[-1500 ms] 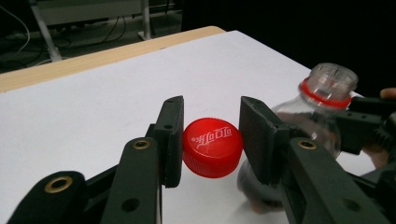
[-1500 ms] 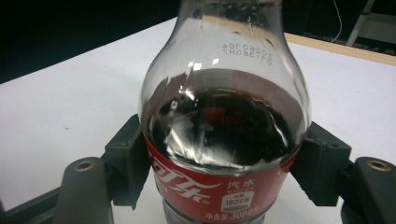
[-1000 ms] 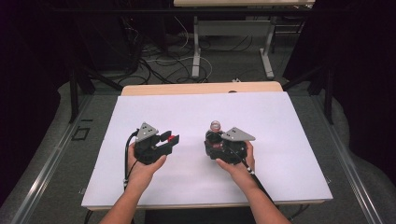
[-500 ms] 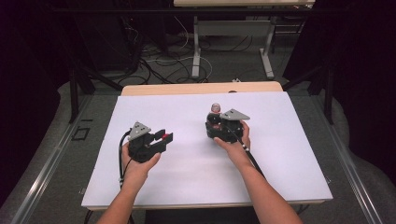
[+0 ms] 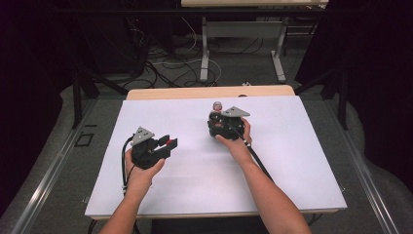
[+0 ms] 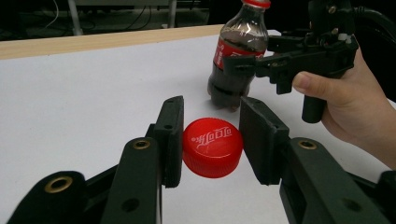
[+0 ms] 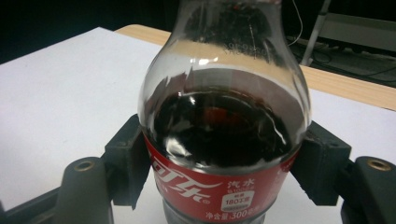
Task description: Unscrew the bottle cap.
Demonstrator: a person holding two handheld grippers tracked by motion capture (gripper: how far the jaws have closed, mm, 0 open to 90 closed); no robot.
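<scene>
The right tongs (image 5: 220, 117) gripped the bottle (image 7: 224, 135) at its label, upright on the surface (image 5: 292, 161): rigid, moderately heavy, slick. The left tongs (image 6: 212, 140) clamped the small, light, ribbed cap (image 6: 212, 147).

The bottle (image 5: 216, 113) stands on the table (image 5: 292, 161), right of and behind the cap (image 5: 170, 142), apparently.

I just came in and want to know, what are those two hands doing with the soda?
A person holds a gripper in each hand over a white table. The right gripper is clamped around a small cola bottle with dark soda inside, standing upright. The left gripper pinches a red bottle cap between its jaws, a little way from the bottle.
</scene>
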